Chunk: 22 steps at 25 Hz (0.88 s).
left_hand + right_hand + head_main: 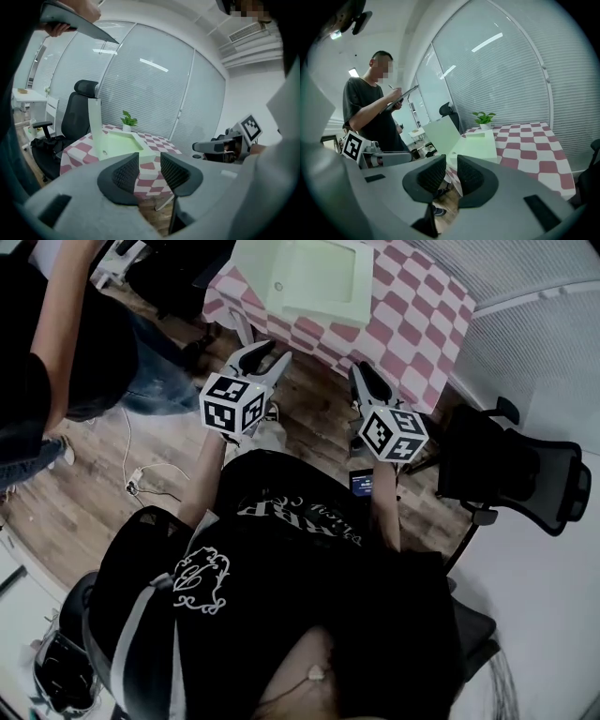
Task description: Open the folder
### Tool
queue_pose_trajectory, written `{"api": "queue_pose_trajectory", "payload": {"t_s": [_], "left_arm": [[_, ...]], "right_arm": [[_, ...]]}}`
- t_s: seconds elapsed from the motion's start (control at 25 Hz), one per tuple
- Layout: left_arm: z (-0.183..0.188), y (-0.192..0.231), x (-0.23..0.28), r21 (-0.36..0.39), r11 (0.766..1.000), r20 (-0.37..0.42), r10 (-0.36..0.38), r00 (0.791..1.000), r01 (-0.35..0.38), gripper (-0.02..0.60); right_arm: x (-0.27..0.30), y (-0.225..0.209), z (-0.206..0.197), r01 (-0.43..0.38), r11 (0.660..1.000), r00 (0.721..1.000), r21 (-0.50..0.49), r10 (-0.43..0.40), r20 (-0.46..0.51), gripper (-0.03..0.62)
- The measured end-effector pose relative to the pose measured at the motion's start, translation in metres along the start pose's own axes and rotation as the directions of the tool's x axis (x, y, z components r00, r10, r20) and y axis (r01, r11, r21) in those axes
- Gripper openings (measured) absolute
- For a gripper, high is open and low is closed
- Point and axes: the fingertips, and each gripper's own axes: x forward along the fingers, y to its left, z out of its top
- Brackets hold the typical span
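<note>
Holding L gripper (272,354) and R gripper (364,379) side by side in front of the body. Both pointing toward the table (412,324) w/ pink-and-white checked cloth, well apart from it. L fingers (124,173) standing a narrow gap apart, gripping nothing; only cloth and floor showing thru the gap. R fingers (471,176) likewise narrowly parted, nothing btwn them. Pale green folder (309,282) lying on the table, touched by neither gripper. Cover prob. standing up at one side, tho the wide lens is bending it. Small plant (127,120) sitting on the table behind the folder. Office chair (525,474) standing beside the table. Second person (365,108) standing off to the left, writing on a clipboard (401,97).
</note>
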Motion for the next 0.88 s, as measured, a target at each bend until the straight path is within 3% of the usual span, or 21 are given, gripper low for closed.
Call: {"api": "queue_pose_trajectory", "payload": {"t_s": [0.52,0.88], "left_arm": [[-0.056,-0.117,-0.076,0.029,0.999,0.014,0.017,1.000,-0.018,0.149],[-0.079,-0.161,-0.112,0.034,0.999,0.019,0.003,1.000,-0.004,0.149]], "right_arm": [[-0.118,0.045,-0.057,-0.090,0.994,0.995,-0.062,0.092,0.034,0.066],[-0.152,0.076,-0.079,-0.136,0.988,0.989,-0.077,0.140,0.042,0.063]]}}
